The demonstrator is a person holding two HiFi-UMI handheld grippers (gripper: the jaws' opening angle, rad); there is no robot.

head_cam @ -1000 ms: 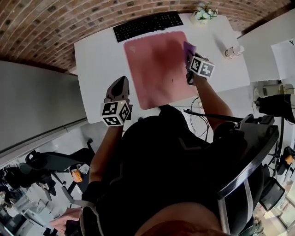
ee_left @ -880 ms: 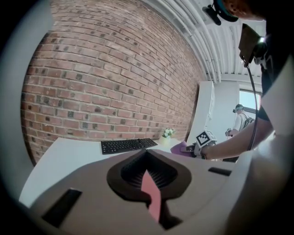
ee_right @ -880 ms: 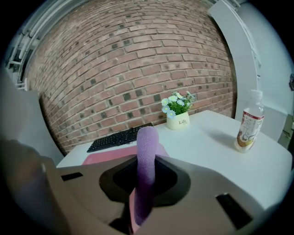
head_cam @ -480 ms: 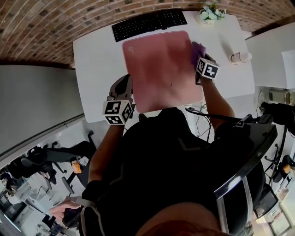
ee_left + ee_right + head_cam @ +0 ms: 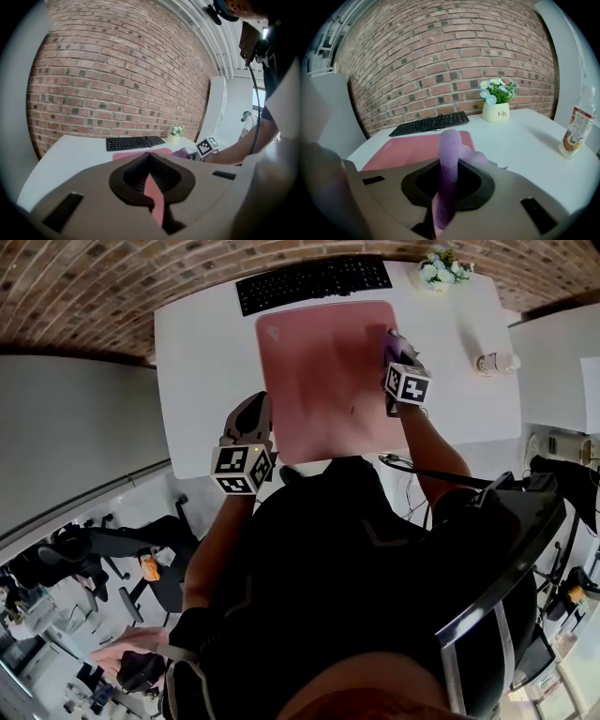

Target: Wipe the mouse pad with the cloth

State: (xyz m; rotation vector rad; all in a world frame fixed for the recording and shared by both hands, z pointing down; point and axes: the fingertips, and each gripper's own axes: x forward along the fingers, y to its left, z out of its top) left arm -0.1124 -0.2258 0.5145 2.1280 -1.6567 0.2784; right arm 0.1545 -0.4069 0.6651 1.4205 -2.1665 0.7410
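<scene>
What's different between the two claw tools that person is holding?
The right gripper clamps the purple cloth over the right side of the pink mouse pad. The left gripper holds no cloth, jaws nearly together, at the pad's left edge. Both carry marker cubes.

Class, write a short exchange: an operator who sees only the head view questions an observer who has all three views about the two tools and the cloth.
Operator: Is the right tool really gripping the cloth, or just resting on it?
Observer: Gripping it. In the right gripper view its jaws are shut on the purple cloth, and a roll of it sticks up between them.
Operator: And the left tool, is it carrying anything?
Observer: No object shows in the left gripper view. The jaws stand together, with only a thin sliver of pink in the slit between them.
</scene>
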